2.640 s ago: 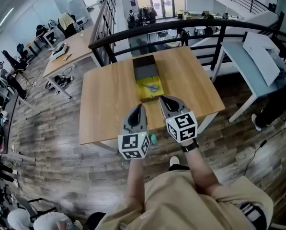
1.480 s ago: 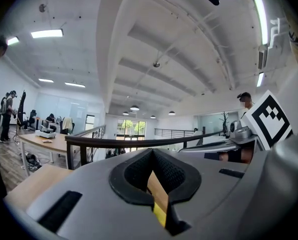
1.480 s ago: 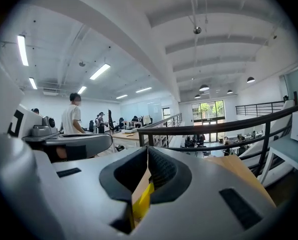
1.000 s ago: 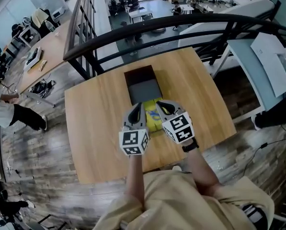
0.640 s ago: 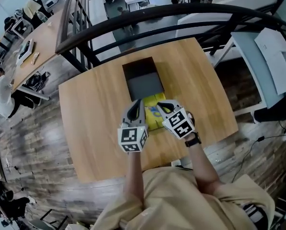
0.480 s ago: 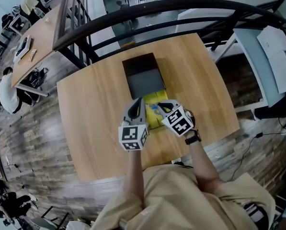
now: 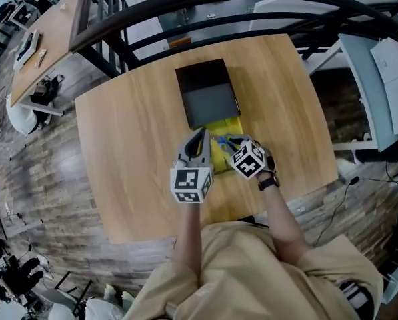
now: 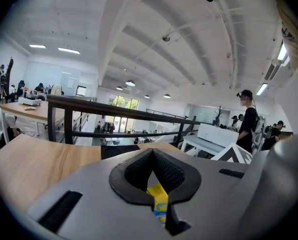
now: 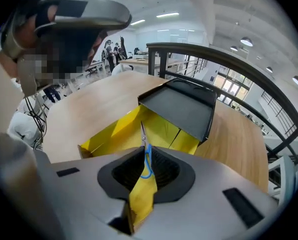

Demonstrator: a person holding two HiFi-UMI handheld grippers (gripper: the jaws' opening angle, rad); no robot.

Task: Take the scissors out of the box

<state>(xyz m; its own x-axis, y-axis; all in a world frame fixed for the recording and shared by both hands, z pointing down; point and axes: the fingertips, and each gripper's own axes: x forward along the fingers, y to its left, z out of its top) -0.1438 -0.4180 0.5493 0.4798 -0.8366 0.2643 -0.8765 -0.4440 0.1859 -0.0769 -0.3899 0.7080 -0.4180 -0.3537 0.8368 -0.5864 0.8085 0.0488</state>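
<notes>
A yellow box [image 7: 229,126] lies open on the wooden table [image 7: 125,139], its dark lid [image 7: 209,95] folded back on the far side. Scissors [image 7: 226,141] with blue handles rest inside. My right gripper [image 7: 233,145] points steeply down over the box with its jaws shut; the scissors [image 9: 145,156] show just beyond its tips [image 9: 145,150], blades toward the lid [image 9: 181,106]. My left gripper [image 7: 200,137] hovers at the box's left edge, nearly level, also shut and holding nothing. The yellow box [image 8: 158,196] shows through its pad notch in the left gripper view.
A black railing [image 7: 205,9] runs behind the table's far edge. White desks [image 7: 379,65] stand to the right, with wooden floor [image 7: 32,172] on the left. A person in black [image 8: 247,121] stands far off to the right in the left gripper view.
Both grippers have come down toward the yellow box. The right one has tipped downward over the scissors, and the left has sunk beside the box. Both jaws stay shut.
</notes>
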